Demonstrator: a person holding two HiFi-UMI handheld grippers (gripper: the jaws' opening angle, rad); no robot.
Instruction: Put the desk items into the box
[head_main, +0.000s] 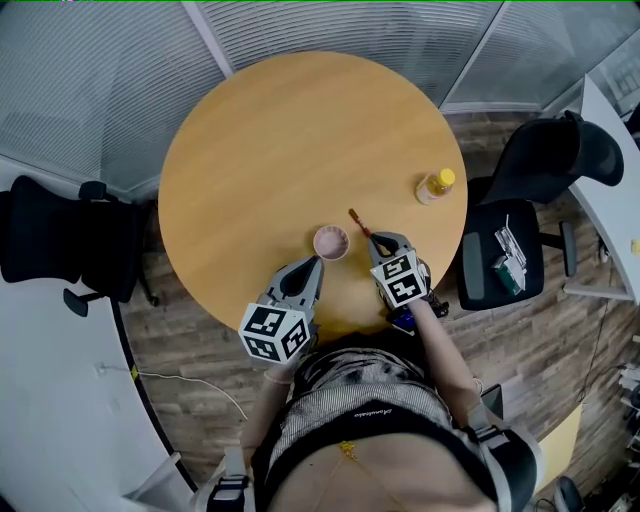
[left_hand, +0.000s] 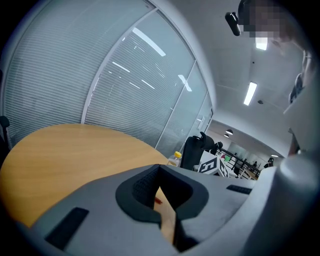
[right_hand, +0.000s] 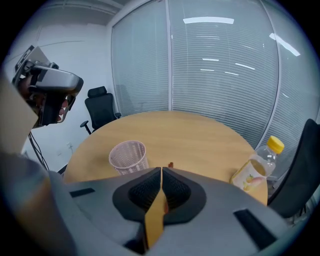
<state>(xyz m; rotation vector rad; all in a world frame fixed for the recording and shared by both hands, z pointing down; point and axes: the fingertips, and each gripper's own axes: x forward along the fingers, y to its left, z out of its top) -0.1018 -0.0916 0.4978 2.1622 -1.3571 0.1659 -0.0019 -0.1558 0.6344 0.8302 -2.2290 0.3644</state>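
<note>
right hand-held gripper (right_hand: 161, 170), jaws together, perhaps on the reddish pen (head_main: 356, 220)

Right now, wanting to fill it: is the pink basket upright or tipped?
Upright: the basket stands mouth up on the table.

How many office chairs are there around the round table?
2. One black office chair stands left of the round table; the second chair is at its right, small items on its seat. Others may lie outside view.

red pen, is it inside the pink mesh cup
No, the red pen lies on the table beside the pink mesh cup, not in it.
</note>
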